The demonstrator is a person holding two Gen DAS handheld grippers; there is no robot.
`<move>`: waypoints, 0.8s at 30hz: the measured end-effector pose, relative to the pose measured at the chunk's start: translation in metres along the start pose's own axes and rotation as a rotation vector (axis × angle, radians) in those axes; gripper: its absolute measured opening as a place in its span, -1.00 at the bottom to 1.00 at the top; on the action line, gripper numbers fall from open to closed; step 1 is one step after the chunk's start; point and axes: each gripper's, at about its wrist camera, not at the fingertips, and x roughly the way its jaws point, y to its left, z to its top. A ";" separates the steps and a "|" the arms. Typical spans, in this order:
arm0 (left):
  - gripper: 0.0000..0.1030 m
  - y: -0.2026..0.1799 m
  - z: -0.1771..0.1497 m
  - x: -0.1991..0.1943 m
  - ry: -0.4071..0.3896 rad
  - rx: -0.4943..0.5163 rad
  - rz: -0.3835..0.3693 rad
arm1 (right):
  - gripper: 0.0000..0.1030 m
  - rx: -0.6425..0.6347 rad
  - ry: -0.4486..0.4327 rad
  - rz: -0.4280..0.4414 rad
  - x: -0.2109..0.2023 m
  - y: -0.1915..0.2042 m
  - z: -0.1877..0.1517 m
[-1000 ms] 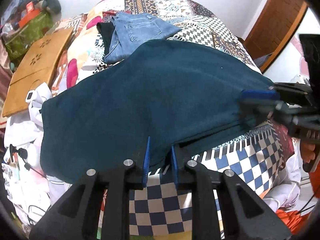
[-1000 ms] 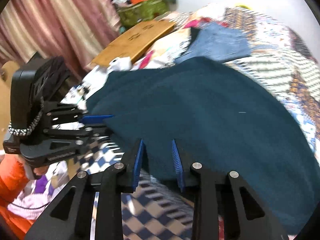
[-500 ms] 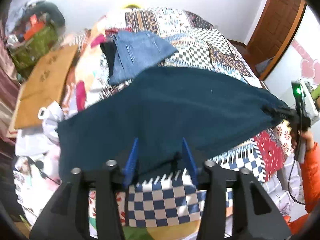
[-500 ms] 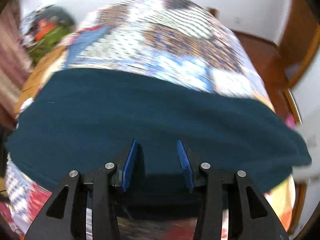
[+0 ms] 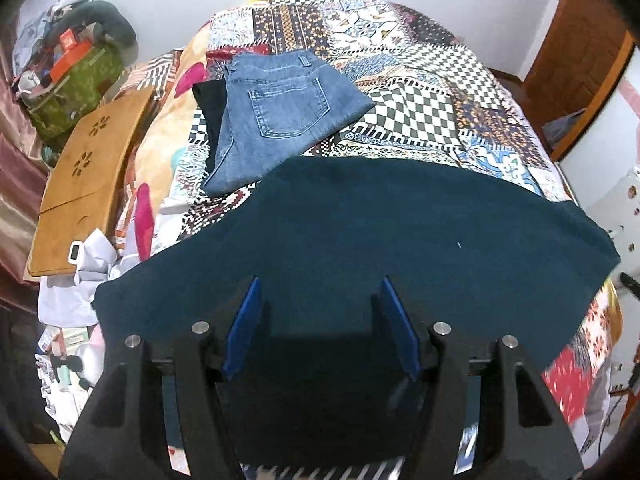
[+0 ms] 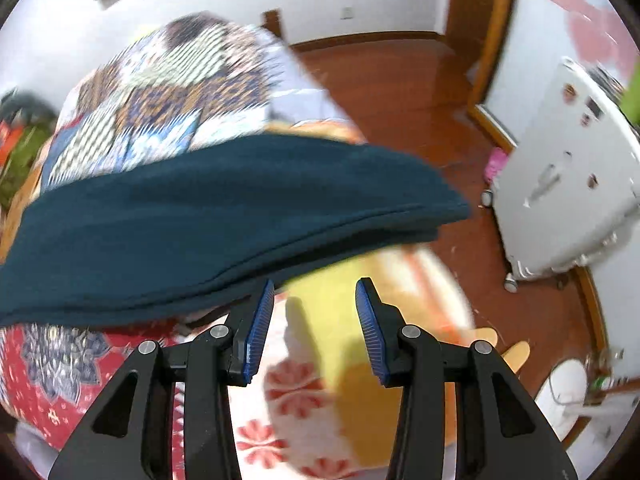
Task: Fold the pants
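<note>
Dark teal pants (image 5: 380, 236) lie folded across the near edge of the patchwork bed (image 5: 420, 96). My left gripper (image 5: 320, 324) is open over their near edge, with cloth below and between the fingers but not pinched. In the right wrist view the same pants (image 6: 208, 216) show as a stacked fold with its end hanging off the bed corner. My right gripper (image 6: 314, 328) is open and empty, just below and right of the fold, apart from it.
Folded blue jeans (image 5: 280, 108) lie on a black garment further back on the bed. A wooden board (image 5: 84, 184) and cluttered bags (image 5: 72, 80) sit at the left. In the right wrist view, a white wheeled cabinet (image 6: 560, 184), wooden floor (image 6: 400, 76) and a door frame.
Both grippers let go of the pants and opened wider. The left one rose and pulled back over the fold. The right one swung away to the bed's corner, now facing the floor.
</note>
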 end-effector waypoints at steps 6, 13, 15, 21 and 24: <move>0.36 -0.014 0.009 0.034 0.044 0.007 0.035 | -0.23 0.103 -0.074 -0.008 -0.005 -0.038 0.044; 0.75 -0.022 0.000 0.047 0.012 0.036 0.126 | 0.00 0.138 -0.022 0.014 0.050 -0.054 0.094; 0.76 -0.023 0.000 0.046 0.013 0.041 0.132 | 0.00 0.135 0.009 0.023 0.067 -0.056 0.099; 0.82 -0.029 0.001 0.047 0.005 0.066 0.178 | 0.00 0.187 0.151 0.078 0.124 -0.069 0.100; 0.83 -0.032 -0.001 0.048 -0.007 0.072 0.201 | -0.06 0.193 0.175 0.119 0.133 -0.070 0.087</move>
